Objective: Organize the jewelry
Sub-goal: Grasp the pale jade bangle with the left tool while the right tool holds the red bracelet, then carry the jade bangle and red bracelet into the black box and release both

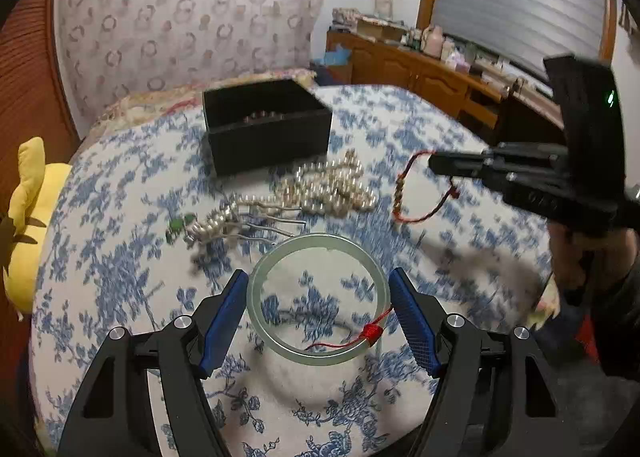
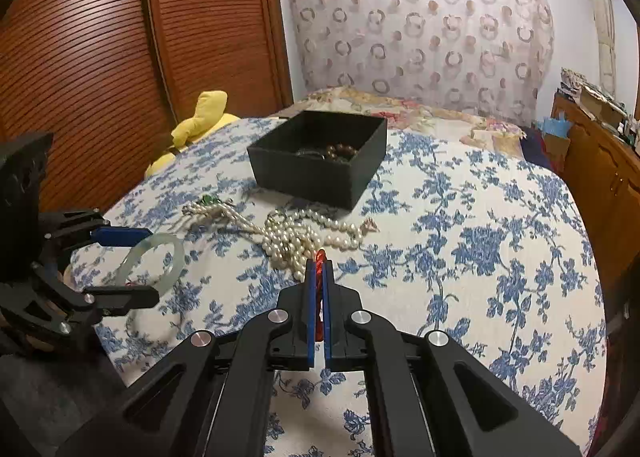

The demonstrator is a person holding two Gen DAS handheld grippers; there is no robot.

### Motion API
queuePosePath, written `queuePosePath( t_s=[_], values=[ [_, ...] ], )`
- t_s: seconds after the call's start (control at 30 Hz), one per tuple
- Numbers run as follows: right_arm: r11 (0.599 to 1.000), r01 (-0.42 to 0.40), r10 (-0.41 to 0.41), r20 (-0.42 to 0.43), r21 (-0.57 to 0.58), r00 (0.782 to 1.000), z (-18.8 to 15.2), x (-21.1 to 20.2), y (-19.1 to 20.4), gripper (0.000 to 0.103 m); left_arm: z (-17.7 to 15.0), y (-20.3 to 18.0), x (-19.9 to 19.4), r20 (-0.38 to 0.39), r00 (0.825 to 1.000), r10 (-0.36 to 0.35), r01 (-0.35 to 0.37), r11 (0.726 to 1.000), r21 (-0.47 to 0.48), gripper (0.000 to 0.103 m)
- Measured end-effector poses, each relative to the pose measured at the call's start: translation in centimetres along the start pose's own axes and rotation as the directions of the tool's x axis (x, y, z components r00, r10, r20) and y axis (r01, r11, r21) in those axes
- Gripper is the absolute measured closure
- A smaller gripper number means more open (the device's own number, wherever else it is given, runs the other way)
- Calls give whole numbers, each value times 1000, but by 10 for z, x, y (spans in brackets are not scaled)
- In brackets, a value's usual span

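A pale green jade bangle with a red thread sits between the blue pads of my left gripper, lifted off the bedspread; the pads touch its sides. It also shows in the right wrist view. My right gripper is shut on a red cord bracelet, which hangs from it in the left wrist view. A pearl necklace and a pearl hairpin lie on the bed. The black box holds brown beads.
The bed has a blue floral spread. A yellow plush toy lies at its left edge by the wooden slatted doors. A wooden dresser with clutter stands to the right.
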State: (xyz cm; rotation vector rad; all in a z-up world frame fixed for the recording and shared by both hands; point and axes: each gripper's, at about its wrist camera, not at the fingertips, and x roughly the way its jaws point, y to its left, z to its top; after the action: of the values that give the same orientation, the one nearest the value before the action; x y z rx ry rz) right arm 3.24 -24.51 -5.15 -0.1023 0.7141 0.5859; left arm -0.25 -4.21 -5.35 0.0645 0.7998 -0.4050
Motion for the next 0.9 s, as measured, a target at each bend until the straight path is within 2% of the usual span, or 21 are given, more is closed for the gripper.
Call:
queuePosePath(
  t_s=[0.07, 0.27, 0.5, 0.9],
  values=[
    [1000, 1, -1, 9, -4, 1000, 3, -3, 1, 100, 6, 1, -7, 15, 999, -30, 30, 1000, -10, 34],
    [1000, 3, -3, 18, -11, 1000, 8, -4, 3, 100, 22, -2, -17, 66, 998, -3, 2, 1000, 9, 34],
    [999, 8, -7, 37, -33, 999, 20, -3, 4, 100, 35, 8, -14, 87, 996, 26, -26, 1000, 3, 34],
    [995, 11, 1, 117, -101, 993, 77, 6, 12, 100, 57, 33, 11, 96, 994, 58, -56, 998, -21, 34]
  ],
)
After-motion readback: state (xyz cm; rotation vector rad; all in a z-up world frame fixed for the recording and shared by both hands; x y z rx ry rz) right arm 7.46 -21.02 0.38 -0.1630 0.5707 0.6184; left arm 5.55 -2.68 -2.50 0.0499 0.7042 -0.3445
